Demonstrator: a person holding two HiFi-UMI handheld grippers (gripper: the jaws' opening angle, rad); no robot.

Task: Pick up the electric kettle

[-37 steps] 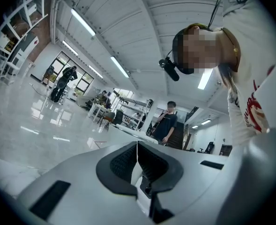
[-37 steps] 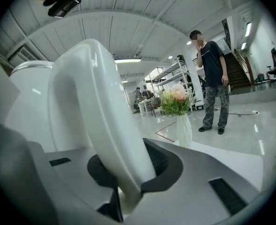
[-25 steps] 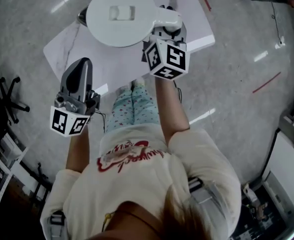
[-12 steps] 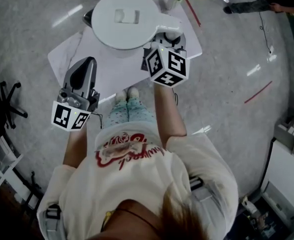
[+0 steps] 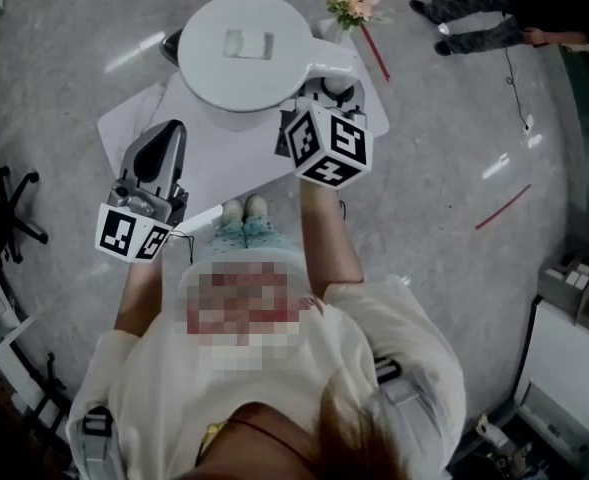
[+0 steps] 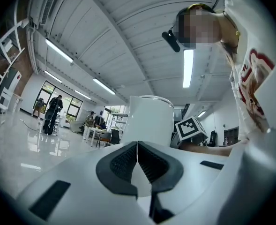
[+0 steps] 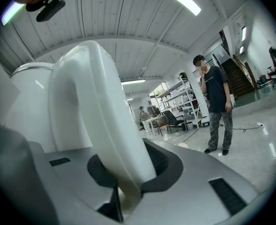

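The right gripper (image 7: 128, 172) has its jaws closed on the handle (image 7: 98, 121) of the white electric kettle (image 5: 244, 48): in the right gripper view the dark pads press on both sides of the handle's lower end, which fills the gap between them, so the jaws stand partly apart at the handle's width. The kettle body rises just left of the handle in that view. In the head view the kettle sits at the far centre of the scene, over the far part of the white table (image 5: 224, 163), with its round lid facing up and its handle pointing right toward the right gripper's marker cube (image 5: 329, 146). Whether the kettle's base touches the table cannot be told. The left gripper (image 6: 137, 165) holds nothing: its jaws are fully together, the pads meeting along a thin line. It is near and to the left of the kettle, apart from it, and points toward the kettle body. A bunch of flowers (image 5: 352, 0) lies on the far right of the table.
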